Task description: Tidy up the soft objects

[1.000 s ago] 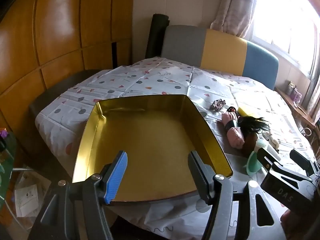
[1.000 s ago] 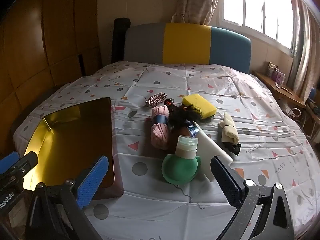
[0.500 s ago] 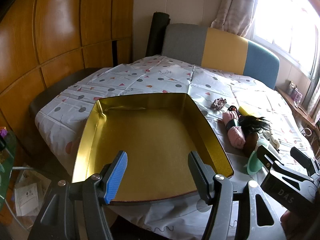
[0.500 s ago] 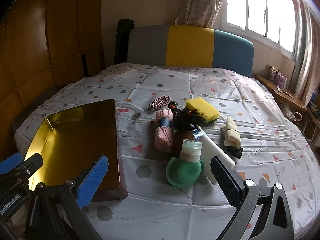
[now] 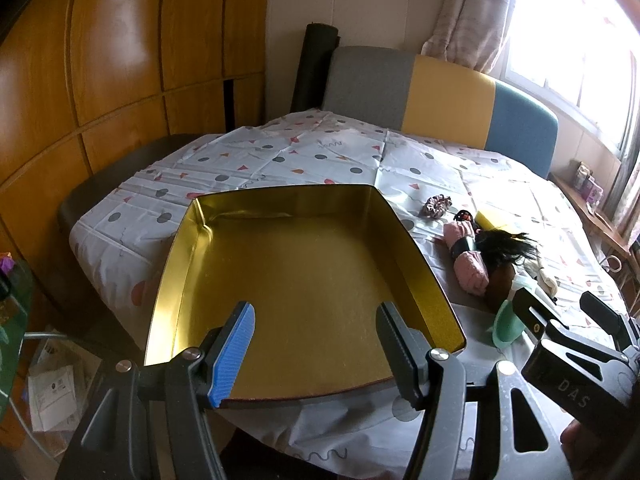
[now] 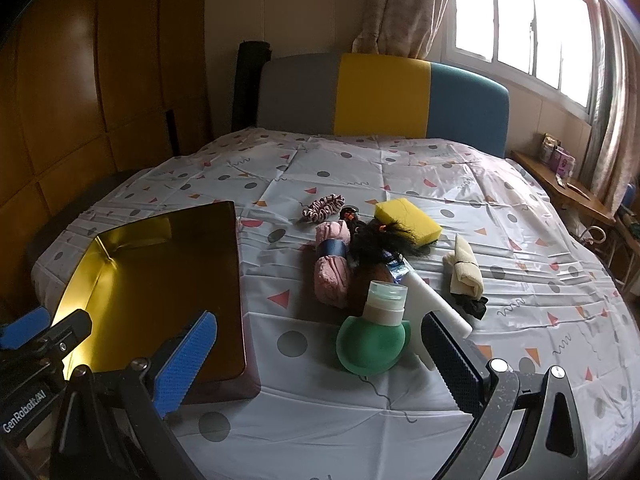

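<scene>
Left gripper (image 5: 314, 344): jaws wide apart, nothing between them; hangs over the near edge of the tin tray.
Tin tray (image 6: 120, 248): gold inside, shallow, empty; sits at the near left corner of the bed, partly over the edge.
Bed cover (image 6: 400, 168): white sheet with dots and triangles; carries everything.
Scrunchie (image 6: 323, 208): pink-brown, mid-bed, just past the pile, apart from the tray.
Pink cloth roll (image 6: 333, 264): dark band round its middle; lies right of the tray, touching the doll hair.
Doll hair (image 6: 380, 238): black tuft, between pink roll and sponge, overlapping the sponge's near edge.
Yellow sponge (image 6: 408, 220): flat, behind the hair, toward mid-bed.
Green bottle (image 6: 374, 340): round green body, pale cap, lying nearest the right gripper, leaning against the white tube.
White tube (image 6: 434, 304): lies slantwise, just right of the bottle.
Cream cloth (image 6: 464, 270): folded, right of the tube; a small dark piece at its near end.
Right gripper (image 6: 320, 360): jaws wide apart, holding nothing; the green bottle sits beyond and between them, not touched.
Headboard (image 6: 380, 96): grey, yellow, blue panels at the far edge.
</scene>
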Demonstrator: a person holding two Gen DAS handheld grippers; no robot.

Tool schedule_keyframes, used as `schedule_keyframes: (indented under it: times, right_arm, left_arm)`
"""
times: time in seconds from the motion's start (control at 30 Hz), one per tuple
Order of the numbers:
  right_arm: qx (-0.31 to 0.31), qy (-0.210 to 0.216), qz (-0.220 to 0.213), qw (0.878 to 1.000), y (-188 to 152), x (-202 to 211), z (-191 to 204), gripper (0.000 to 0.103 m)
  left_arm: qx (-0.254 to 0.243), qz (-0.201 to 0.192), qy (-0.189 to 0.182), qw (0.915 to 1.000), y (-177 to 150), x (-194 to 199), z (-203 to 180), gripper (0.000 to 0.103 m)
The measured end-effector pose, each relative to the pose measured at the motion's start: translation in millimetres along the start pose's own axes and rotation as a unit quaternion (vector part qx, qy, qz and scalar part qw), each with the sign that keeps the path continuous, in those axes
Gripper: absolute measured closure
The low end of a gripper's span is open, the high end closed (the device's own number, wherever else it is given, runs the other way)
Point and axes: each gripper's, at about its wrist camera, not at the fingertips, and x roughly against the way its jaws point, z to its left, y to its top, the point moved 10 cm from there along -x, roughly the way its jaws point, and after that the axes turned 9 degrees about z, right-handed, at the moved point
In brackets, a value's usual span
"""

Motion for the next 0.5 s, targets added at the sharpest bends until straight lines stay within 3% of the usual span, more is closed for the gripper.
schedule_keyframes:
  times: [0.5]
  right_arm:
    - [-0.008, 0.003, -0.005, 1.000, -0.1, 3.5, -4.2, 0.000]
  left_arm:
    - [0.001, -0.001, 0.000, 1.0000, -1.3, 2.9, 0.1, 0.039]
